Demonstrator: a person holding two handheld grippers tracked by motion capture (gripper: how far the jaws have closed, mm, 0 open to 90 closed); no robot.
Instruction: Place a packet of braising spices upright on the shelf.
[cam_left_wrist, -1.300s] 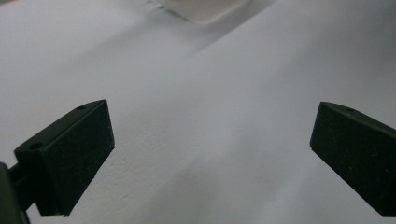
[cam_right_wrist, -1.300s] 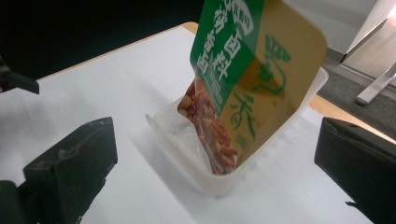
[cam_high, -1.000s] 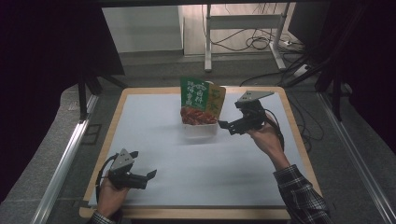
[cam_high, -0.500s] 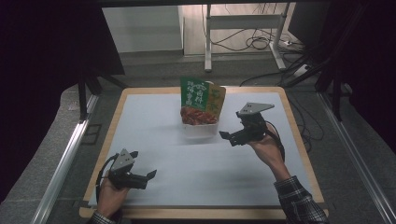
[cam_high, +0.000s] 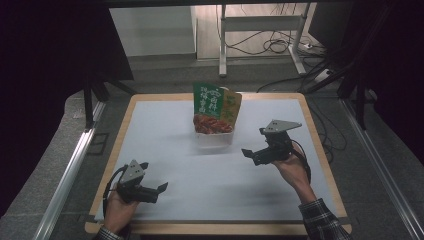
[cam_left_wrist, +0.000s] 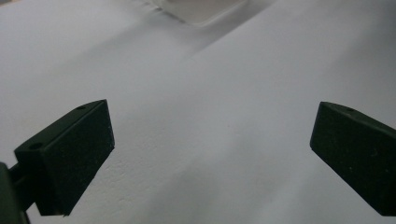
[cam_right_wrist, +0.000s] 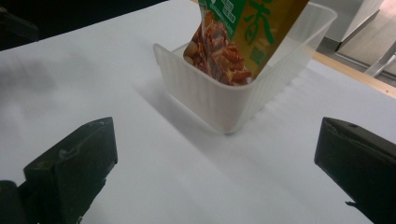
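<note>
A green and yellow food pouch (cam_high: 216, 107) with a picture of red food stands upright in a translucent white bin (cam_high: 215, 136) at the back middle of the table. In the right gripper view the food pouch (cam_right_wrist: 243, 37) leans inside the white bin (cam_right_wrist: 219, 100). My right gripper (cam_high: 250, 154) is open, held right of the bin and a little nearer, with nothing between its jaws. My left gripper (cam_high: 159, 189) rests open at the front left, over the bare white table cover (cam_left_wrist: 210, 116). The jaws of each stand wide apart.
The white cover (cam_high: 175, 155) lies on a wooden-edged table (cam_high: 320, 145). A metal rail (cam_high: 70, 165) runs along the left side. Cables and a stand's legs (cam_high: 260, 45) lie on the floor beyond the back edge.
My right gripper has drawn back from beside the bin, toward the front right. The pouch stays standing in the bin. My left gripper has not moved.
</note>
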